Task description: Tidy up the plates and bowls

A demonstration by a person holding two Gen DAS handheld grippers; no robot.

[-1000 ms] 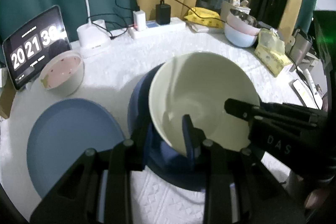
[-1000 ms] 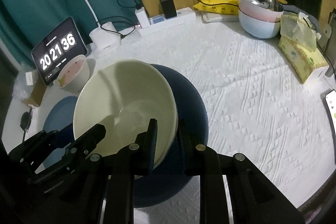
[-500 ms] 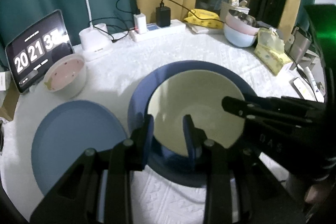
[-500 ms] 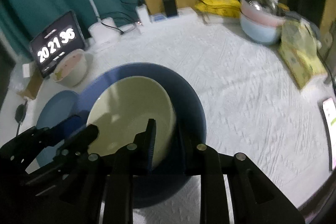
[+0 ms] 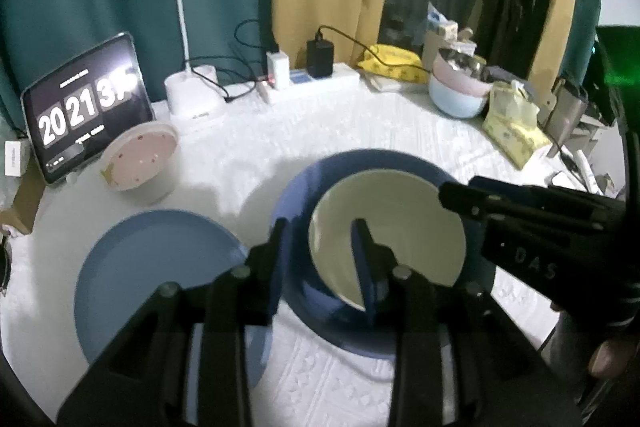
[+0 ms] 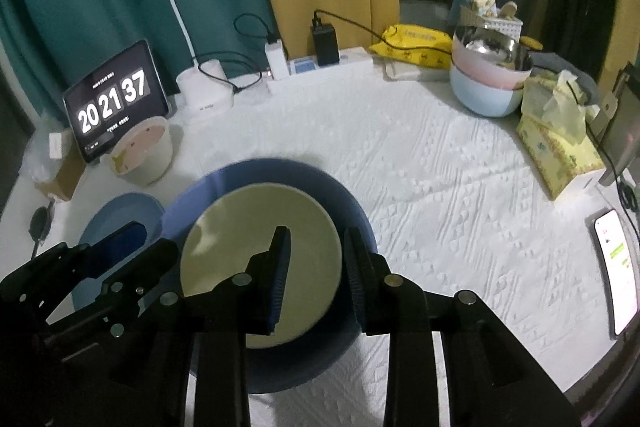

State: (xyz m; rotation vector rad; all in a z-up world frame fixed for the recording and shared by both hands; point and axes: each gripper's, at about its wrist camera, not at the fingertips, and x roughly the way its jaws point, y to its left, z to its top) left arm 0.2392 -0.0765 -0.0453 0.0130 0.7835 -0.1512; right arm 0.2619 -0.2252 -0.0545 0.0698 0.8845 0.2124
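Observation:
A cream bowl (image 5: 394, 227) sits nested inside a dark blue bowl (image 5: 296, 195) on the white tablecloth; both also show in the right wrist view, cream (image 6: 256, 227) inside dark blue (image 6: 352, 211). My left gripper (image 5: 320, 239) is open, its fingers straddling the near left rims of both bowls. My right gripper (image 6: 316, 247) is open, its fingers straddling the right rims. A light blue plate (image 5: 156, 267) lies flat to the left, also in the right wrist view (image 6: 120, 211). A pink-lined cup (image 5: 140, 159) stands behind the plate.
A stack of light blue, pink and steel bowls (image 6: 488, 75) stands at the back right. A tablet clock (image 6: 116, 99), lamp base (image 6: 204, 91) and power strip (image 6: 320, 67) line the back. A tissue box (image 6: 560, 147) and phone (image 6: 616, 263) lie at right.
The cream bowl came down from a tilted, lifted hold into the dark blue bowl. Both grippers opened off its rim and drew back a little.

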